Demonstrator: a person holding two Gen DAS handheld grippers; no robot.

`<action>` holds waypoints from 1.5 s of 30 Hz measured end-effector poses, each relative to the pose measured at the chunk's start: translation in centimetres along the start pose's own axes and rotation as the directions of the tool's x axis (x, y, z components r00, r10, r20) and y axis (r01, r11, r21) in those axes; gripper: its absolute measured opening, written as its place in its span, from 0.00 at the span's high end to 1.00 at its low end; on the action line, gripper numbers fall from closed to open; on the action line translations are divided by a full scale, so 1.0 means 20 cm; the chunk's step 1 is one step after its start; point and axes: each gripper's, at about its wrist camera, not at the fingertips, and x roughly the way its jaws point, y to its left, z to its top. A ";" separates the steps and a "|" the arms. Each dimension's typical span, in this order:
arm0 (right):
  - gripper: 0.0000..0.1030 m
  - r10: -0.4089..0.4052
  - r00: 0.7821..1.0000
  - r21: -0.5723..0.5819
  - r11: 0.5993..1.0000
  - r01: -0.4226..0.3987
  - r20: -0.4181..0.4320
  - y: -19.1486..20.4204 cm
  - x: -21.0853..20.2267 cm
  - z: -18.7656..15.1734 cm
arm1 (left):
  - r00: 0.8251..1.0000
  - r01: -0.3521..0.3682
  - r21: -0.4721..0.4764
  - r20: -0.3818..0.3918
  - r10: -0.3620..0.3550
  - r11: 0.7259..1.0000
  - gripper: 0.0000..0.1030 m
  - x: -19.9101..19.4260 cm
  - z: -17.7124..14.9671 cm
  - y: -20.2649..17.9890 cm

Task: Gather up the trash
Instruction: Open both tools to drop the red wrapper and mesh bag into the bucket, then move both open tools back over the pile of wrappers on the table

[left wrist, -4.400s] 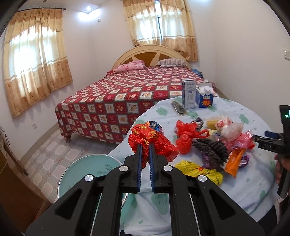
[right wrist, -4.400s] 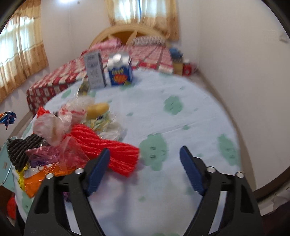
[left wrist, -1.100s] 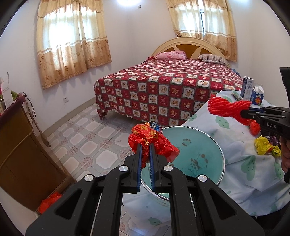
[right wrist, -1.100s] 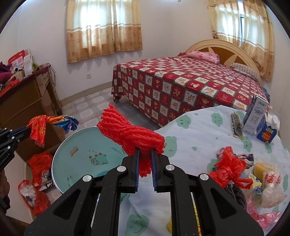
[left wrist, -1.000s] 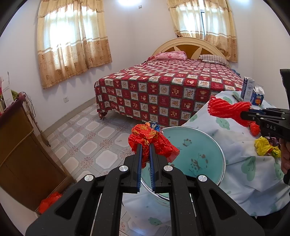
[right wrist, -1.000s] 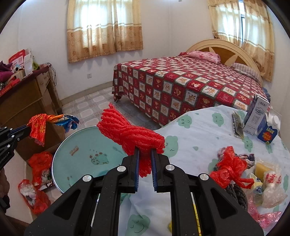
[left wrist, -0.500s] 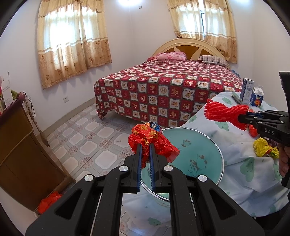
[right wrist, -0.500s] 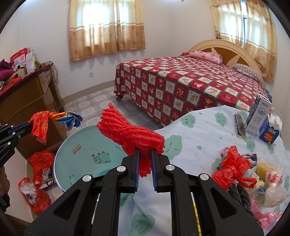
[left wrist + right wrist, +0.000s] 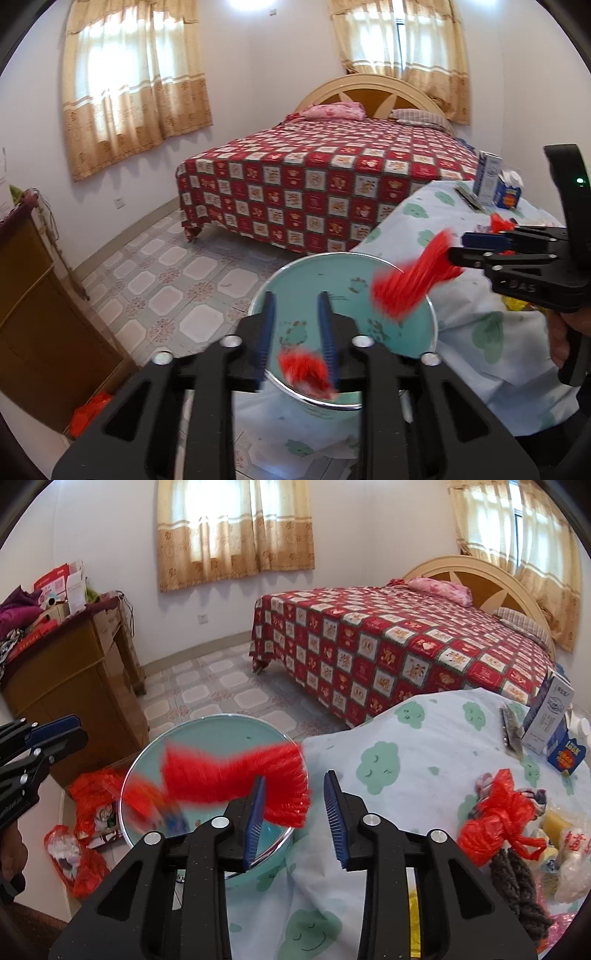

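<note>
Both wrist views look down, close over the teal basin (image 9: 332, 291) (image 9: 207, 738) beside the desk (image 9: 480, 325) (image 9: 406, 775), bed (image 9: 332, 177) (image 9: 406, 646) beyond.

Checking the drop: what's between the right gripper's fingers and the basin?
Only the red mesh bundle, blurred as it falls from the opening right gripper toward the teal basin. Right wrist view shows it.

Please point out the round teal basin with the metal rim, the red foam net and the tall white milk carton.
Round teal metal-rimmed basin (image 9: 314, 273): left wrist view, bare inner wall.
Red foam net (image 9: 236, 771): right wrist view, blurred middle.
Tall white milk carton (image 9: 550, 716): right wrist view, front face.
</note>
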 end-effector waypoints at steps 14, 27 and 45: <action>0.46 -0.182 0.976 0.099 0.980 0.171 0.116 -0.23 -0.45 -0.16 | 1.000 -0.008 0.014 -0.009 0.008 1.000 0.37 0.00 -0.03 -0.08; 0.37 -0.448 0.893 0.328 0.850 0.412 0.038 -0.81 -0.86 -0.73 | 0.988 0.154 0.159 -0.048 -0.148 0.975 0.37 0.01 -0.04 -0.72; 0.34 -0.454 0.890 0.420 0.814 0.401 0.032 -0.92 -0.90 -0.92 | 0.922 0.368 0.228 -0.212 -0.323 0.901 1.00 0.28 -0.10 -1.22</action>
